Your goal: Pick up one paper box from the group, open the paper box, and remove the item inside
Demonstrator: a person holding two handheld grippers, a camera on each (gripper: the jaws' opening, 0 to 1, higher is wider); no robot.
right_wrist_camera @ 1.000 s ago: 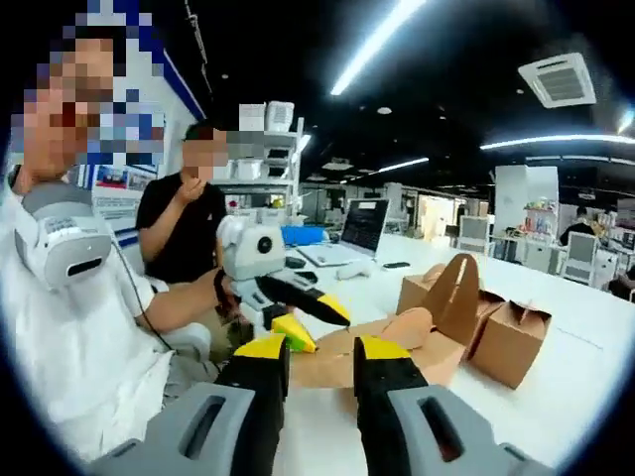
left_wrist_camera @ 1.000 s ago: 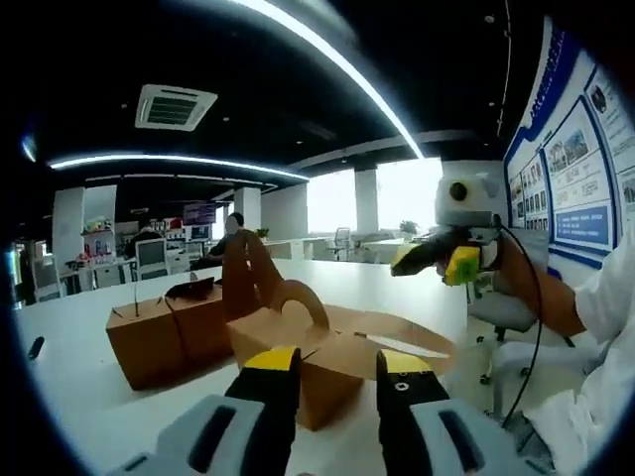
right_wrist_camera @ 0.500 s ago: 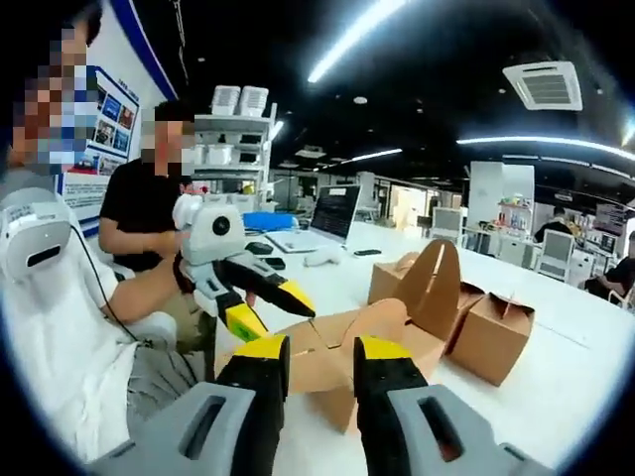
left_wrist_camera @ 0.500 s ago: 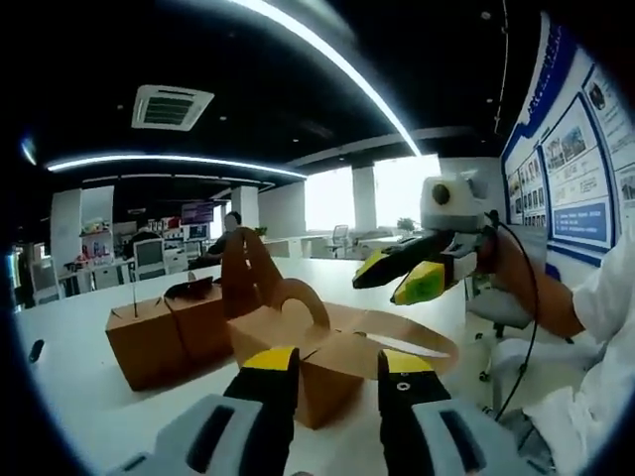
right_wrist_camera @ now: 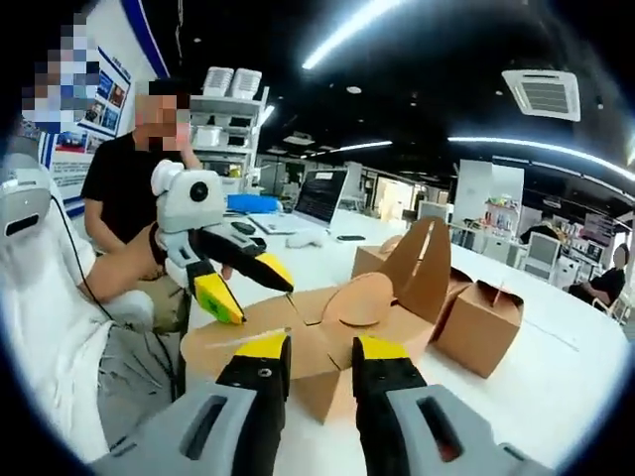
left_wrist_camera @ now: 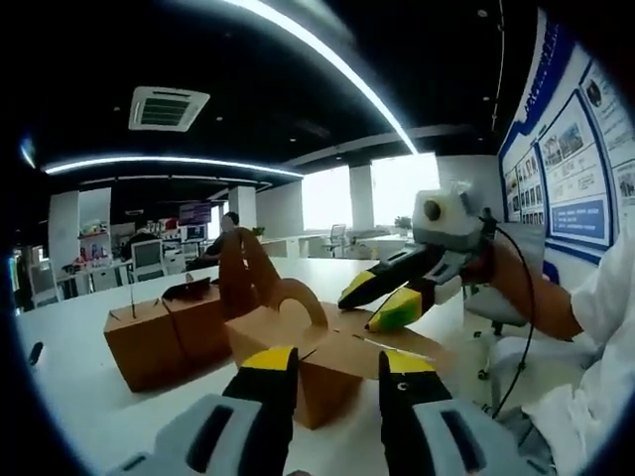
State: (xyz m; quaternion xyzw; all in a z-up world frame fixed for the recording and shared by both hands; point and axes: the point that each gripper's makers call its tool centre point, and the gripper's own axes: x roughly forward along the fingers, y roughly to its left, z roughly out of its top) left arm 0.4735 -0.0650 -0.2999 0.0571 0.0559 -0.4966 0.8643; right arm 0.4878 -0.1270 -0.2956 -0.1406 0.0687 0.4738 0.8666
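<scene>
Several brown paper boxes are grouped on the white table (left_wrist_camera: 89, 397); the opened box (left_wrist_camera: 327, 362), flaps spread, lies nearest, dead ahead of the left gripper (left_wrist_camera: 337, 362), whose jaws stand parted and empty. Over its right-hand flap the right gripper (left_wrist_camera: 382, 297) is seen, jaws apart, nothing held (contents hidden). The right is judged nearer.
</scene>
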